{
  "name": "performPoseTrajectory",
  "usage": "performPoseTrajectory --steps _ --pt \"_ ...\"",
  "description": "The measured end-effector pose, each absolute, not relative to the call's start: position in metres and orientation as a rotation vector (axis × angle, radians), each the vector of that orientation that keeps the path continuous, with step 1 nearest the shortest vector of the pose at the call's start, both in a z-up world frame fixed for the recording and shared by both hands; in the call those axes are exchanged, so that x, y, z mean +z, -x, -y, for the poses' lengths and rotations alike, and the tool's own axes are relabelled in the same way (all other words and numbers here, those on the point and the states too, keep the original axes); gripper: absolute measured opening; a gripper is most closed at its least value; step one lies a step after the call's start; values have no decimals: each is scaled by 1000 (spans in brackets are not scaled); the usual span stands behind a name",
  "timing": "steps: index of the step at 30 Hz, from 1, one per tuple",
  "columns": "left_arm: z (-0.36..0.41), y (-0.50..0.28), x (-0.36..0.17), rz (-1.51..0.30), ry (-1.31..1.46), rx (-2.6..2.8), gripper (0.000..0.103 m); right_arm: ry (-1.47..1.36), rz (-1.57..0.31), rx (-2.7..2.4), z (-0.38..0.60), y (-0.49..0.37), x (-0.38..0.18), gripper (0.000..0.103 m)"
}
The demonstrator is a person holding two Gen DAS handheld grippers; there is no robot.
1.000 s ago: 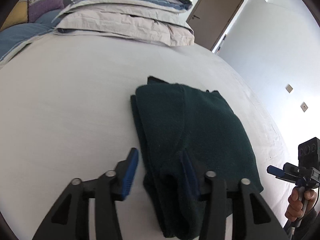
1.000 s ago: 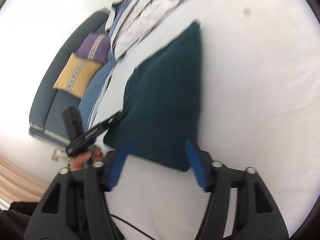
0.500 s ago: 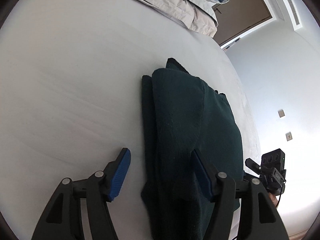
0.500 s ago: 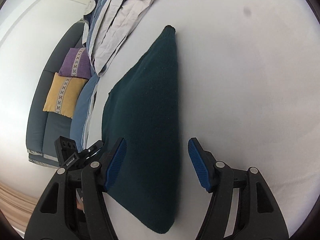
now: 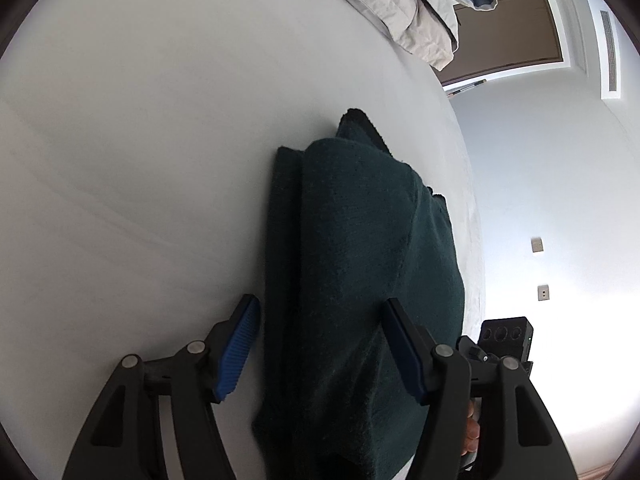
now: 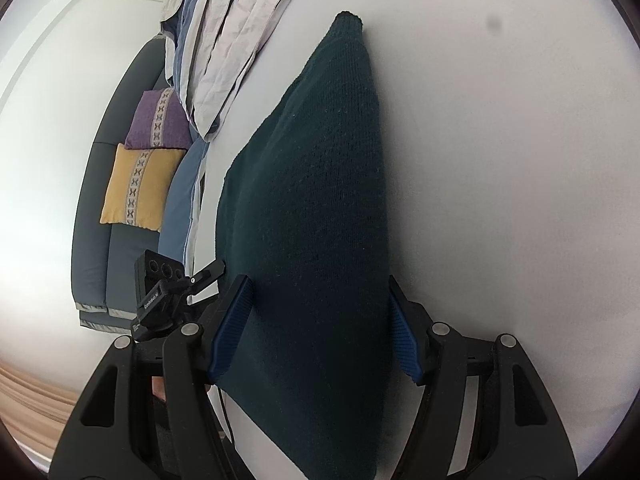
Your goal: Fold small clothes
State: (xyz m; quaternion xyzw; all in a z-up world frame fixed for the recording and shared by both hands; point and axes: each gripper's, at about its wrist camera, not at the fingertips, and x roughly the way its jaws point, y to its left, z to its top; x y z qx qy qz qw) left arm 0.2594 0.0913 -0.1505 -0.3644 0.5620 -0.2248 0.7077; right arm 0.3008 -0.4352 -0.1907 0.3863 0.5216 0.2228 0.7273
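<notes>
Between the left tongs: the left tongs stand wide, one blue pad over bare sheet, the other over the dark green garment; they grip nothing.
Between the right tongs: the right tongs are also spread wide, straddling the near end of the same garment, with no cloth pinched.
Change: over the last second both tongs have closed in on the near end of the garment from either side; it now fills the gap between each pair of pads, where earlier it lay farther ahead.
Meaning for the task: the garment already lies as a folded, layered bundle on the white bed, so I judge the tongs are lining up for one more fold or a lift of the near end; no grasp has begun.
Garment's place: mid-bed, long axis running away from both cameras, well apart from the heaped bedding.
Farther out: a sofa with a purple cushion and a yellow cushion; a brown door.
Hidden: the garment's nearest edge is cut off by the lower frame and the tong arms; whether the pads touch cloth cannot be told.
Hard to make out: how many layers the bundle has, and what kind of garment it is.
</notes>
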Motion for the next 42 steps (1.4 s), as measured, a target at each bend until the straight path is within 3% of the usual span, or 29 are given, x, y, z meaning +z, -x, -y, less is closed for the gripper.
performPoseTrajectory --steps 5,7,13,18,28,36,42 --pt "-78 -266 -149 -1275 770 -503 58 -838 -1162 482 437 -296 -190 59" --pt "-75 -267 -150 -1279 775 -498 43 -828 -1166 469 435 -296 -189 56" --pt "-67 -257 -135 -1256 688 -433 25 -703 -1155 404 421 -293 -168 43" --pt "-53 -239 -94 -1202 608 -418 23 -595 -1091 388 407 -277 -132 38" --pt "5 -155 -31 -1124 471 -533 23 -543 -972 408 421 -180 -58 37" --pt "56 -88 -29 -1136 421 -605 23 -591 -944 362 467 -85 -55 37" --pt "78 -75 -72 -1202 403 -599 24 -655 -973 312 501 -45 -95 37"
